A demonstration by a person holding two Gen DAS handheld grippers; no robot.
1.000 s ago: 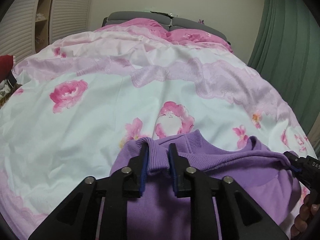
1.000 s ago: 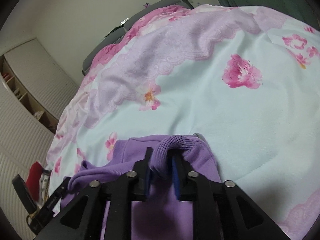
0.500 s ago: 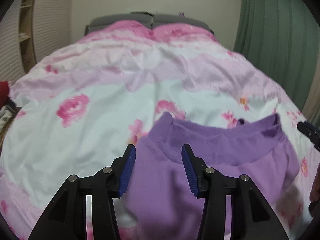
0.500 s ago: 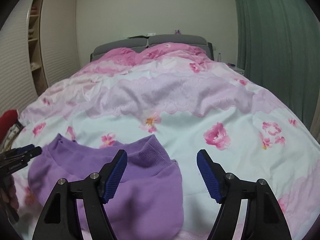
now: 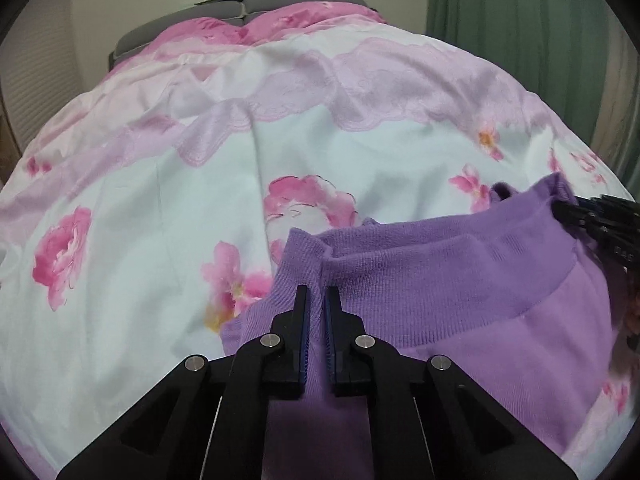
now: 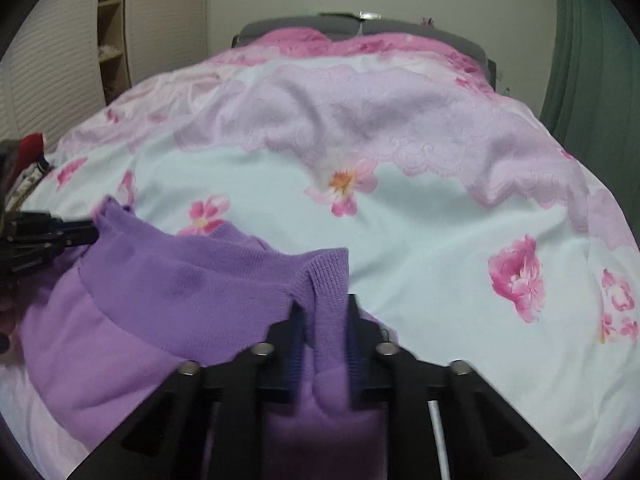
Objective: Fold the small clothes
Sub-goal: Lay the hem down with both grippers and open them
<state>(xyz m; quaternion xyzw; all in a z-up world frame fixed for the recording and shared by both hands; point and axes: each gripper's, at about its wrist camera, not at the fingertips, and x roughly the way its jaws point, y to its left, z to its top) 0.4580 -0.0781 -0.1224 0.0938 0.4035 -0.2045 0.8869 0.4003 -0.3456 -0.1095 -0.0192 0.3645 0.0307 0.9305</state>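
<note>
Broadly, a bed (image 5: 168, 208) fills both views, covered by a white quilt printed with pink flowers and crossed farther back by a wide band of lilac lace. At the far end sit pink pillows (image 6: 320, 42) against a grey headboard (image 6: 280, 26). A green curtain (image 5: 520, 40) hangs on the right side of the room, and on the left stands a pale louvred wardrobe (image 6: 60, 60) with open shelves beside it. Something red (image 6: 34, 142) lies at the left edge of the bed in the right wrist view.

On the near part of the quilt lies a purple garment (image 5: 460, 300) with a ribbed band running along its far edge. It is stretched sideways between the two grippers.

From the left wrist camera, the left gripper (image 5: 316, 300) has its jaws drawn almost together, pinching the left corner of the ribbed band, with fabric rising just beyond the tips. The smooth body of the garment spreads to the right and nearer the camera. At the right edge of that view the right gripper (image 5: 576, 212) meets the band's other corner.

From the right wrist camera, the right gripper (image 6: 324, 316) is clamped on a thicker fold of the ribbed band, so its jaws stand a little farther apart than the left ones. The left gripper (image 6: 86, 234) shows at the left edge, touching the band's far-left corner.
</note>
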